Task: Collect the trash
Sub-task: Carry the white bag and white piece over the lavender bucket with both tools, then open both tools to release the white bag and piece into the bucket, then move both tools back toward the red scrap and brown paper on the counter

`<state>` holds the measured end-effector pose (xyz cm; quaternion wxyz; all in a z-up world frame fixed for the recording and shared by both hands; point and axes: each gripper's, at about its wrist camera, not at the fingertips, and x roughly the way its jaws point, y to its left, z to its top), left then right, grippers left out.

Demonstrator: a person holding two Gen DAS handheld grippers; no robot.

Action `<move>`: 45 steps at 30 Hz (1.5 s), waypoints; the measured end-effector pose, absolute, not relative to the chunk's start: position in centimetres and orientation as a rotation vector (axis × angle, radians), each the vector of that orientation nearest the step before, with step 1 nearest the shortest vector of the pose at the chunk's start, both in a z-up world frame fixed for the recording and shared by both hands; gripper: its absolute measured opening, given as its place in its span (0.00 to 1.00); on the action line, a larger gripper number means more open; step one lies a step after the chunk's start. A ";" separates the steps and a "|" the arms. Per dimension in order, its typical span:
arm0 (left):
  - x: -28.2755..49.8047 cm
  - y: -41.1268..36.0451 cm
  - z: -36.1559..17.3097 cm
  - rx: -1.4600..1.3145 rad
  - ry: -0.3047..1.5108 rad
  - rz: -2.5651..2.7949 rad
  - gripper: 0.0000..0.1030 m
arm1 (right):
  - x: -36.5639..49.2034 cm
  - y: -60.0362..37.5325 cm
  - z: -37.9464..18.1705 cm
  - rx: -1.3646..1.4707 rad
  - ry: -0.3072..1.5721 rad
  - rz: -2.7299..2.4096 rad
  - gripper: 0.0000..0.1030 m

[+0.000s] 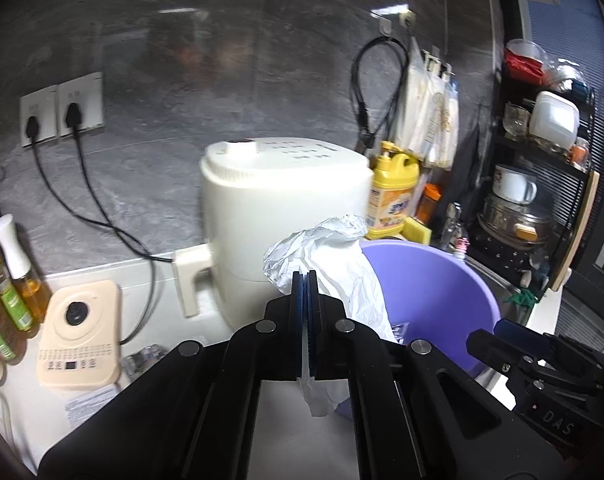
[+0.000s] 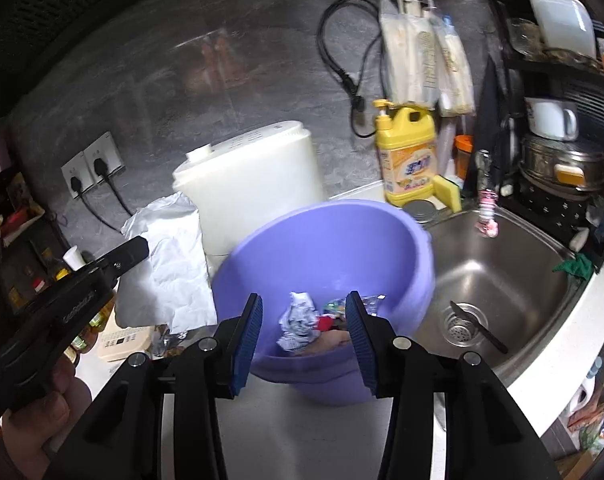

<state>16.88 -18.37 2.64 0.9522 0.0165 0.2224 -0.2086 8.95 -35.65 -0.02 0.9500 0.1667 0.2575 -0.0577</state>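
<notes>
Holding crumpled paper and coloured wrappers, the smooth round purple basin stands at the table's sink-side edge. Left claw clamps a creased white plastic sheet beside its rim; right claw hangs part-open, empty, above it.

Black tool, blue ribbed pads, silver screws

Basin: smooth purple plastic, slight sheen. Sheet: white, crinkled, thin plastic or paper, cannot tell which. Sink: brushed steel, reflective. Cooker: smooth cream plastic. Wall: grey stone-look, glossy. Bottle: yellow plastic.
</notes>
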 end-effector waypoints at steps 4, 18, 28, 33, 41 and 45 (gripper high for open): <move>17.1 -20.6 2.5 0.048 0.456 -0.471 0.03 | 8.2 -37.6 -0.4 0.366 0.526 -0.167 0.42; 17.4 -22.7 1.2 0.041 0.495 -0.509 0.63 | 6.6 -40.0 -1.1 0.399 0.527 -0.224 0.42; 16.3 -18.2 1.8 0.059 0.442 -0.355 0.94 | 7.8 -36.7 -1.0 0.364 0.537 -0.125 0.46; 16.1 -14.8 1.9 0.036 0.449 -0.269 0.94 | 8.4 -34.4 -0.9 0.339 0.543 -0.065 0.51; 15.1 -10.0 1.6 0.014 0.458 -0.154 0.94 | 8.8 -30.7 -0.5 0.303 0.545 0.026 0.51; 14.2 -7.7 1.4 0.004 0.463 -0.106 0.94 | 9.0 -28.5 -0.5 0.282 0.552 0.075 0.52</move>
